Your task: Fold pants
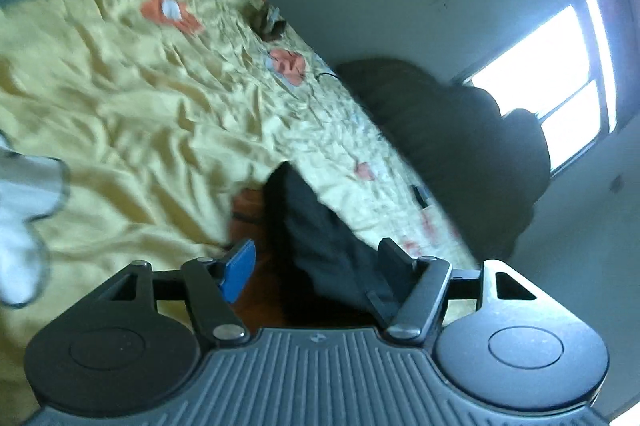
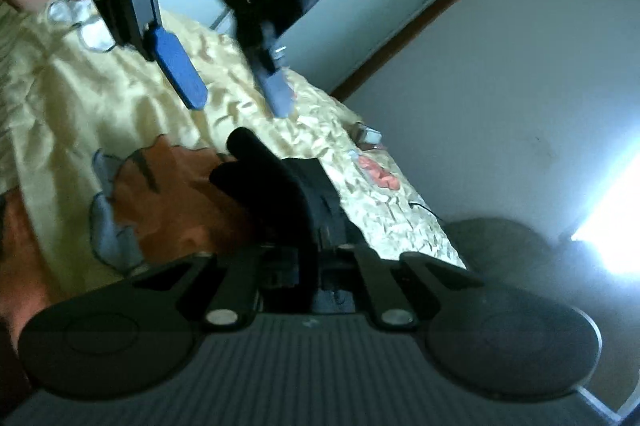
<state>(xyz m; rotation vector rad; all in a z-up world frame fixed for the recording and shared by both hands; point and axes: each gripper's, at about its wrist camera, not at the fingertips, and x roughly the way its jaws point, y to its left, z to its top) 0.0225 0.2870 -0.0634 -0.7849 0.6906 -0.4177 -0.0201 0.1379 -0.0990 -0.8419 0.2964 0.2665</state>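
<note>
Right gripper (image 2: 316, 226) fingers clamped on dark pants (image 2: 276, 166) over the yellow bedspread (image 2: 80, 106). Left gripper (image 2: 236, 94) fingers apart, empty.

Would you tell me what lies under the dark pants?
Under the dark pants lies the yellow floral bedspread. What that fabric itself covers is hidden.

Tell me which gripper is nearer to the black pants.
Right. The right gripper is shut on a fold of the black pants. The left gripper hangs open above the yellow bedspread, apart from that fold.
</note>
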